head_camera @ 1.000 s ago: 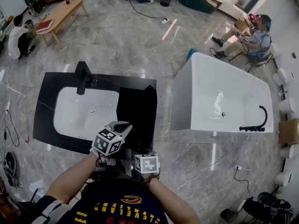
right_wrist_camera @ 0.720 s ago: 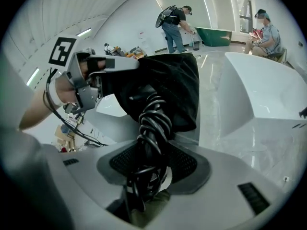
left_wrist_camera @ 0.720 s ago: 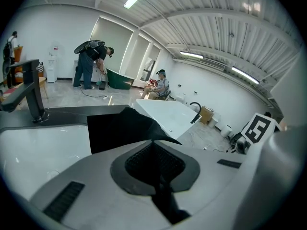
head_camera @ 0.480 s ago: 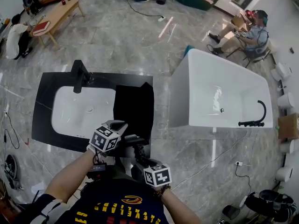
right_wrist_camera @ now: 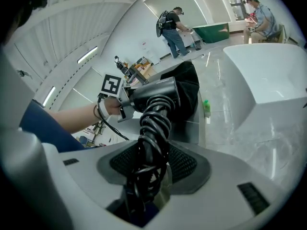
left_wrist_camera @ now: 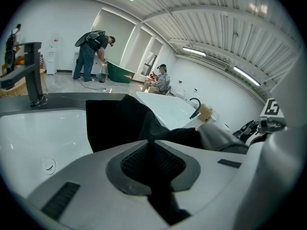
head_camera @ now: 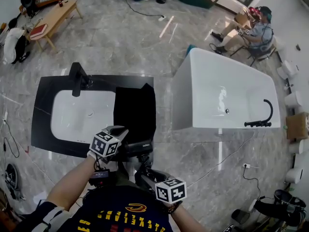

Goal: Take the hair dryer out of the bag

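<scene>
— while the left gripper [head_camera: 121, 130] pinches the black bag [head_camera: 135, 108] by its cloth, where's the hair dryer [head_camera: 138, 148]?
— over the counter's [head_camera: 42, 111] front right corner, at the bag's near end, its cord-wrapped handle clamped in the right gripper [head_camera: 145, 172].

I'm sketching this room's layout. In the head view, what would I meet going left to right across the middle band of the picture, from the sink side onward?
sink basin → black bag → white bathtub → cardboard box
</scene>
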Demonstrator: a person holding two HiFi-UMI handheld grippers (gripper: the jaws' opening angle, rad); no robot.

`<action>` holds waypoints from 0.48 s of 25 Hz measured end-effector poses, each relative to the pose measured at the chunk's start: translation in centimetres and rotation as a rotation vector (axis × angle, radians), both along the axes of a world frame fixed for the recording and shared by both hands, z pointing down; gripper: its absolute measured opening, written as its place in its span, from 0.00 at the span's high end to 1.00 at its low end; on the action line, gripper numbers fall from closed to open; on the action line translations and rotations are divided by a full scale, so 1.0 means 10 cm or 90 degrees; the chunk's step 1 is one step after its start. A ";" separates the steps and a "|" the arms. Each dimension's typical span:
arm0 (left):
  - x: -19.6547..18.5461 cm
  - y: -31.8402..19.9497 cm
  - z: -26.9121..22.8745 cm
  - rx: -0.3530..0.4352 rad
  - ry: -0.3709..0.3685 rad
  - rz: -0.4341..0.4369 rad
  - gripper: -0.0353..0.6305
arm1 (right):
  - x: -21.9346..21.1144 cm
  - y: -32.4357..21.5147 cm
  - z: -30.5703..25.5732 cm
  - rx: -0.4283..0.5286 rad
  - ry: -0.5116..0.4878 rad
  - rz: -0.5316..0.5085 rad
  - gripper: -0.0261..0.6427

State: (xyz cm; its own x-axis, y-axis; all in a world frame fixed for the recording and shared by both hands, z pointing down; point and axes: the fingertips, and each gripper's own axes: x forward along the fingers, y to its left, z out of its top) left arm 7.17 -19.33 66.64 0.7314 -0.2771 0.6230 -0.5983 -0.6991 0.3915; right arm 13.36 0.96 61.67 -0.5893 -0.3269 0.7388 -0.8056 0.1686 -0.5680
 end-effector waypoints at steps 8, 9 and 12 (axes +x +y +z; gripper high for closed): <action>0.03 0.40 0.05 -0.015 0.004 0.054 0.91 | 0.01 -0.39 -0.48 0.081 -0.033 0.034 0.67; 0.04 0.46 0.05 -0.011 -0.001 0.064 0.91 | 0.03 -0.51 -0.48 0.090 -0.031 0.043 0.67; 0.05 0.60 0.00 0.008 -0.009 0.075 0.90 | 0.10 -0.87 -0.38 0.101 -0.016 0.074 0.67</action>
State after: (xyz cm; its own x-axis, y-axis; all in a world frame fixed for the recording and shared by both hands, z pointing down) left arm 7.68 -13.34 66.67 0.7510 -0.1974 0.6301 -0.5164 -0.7703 0.3742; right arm 14.39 -7.73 57.87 -0.5591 -0.5043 0.6581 -0.8103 0.1643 -0.5625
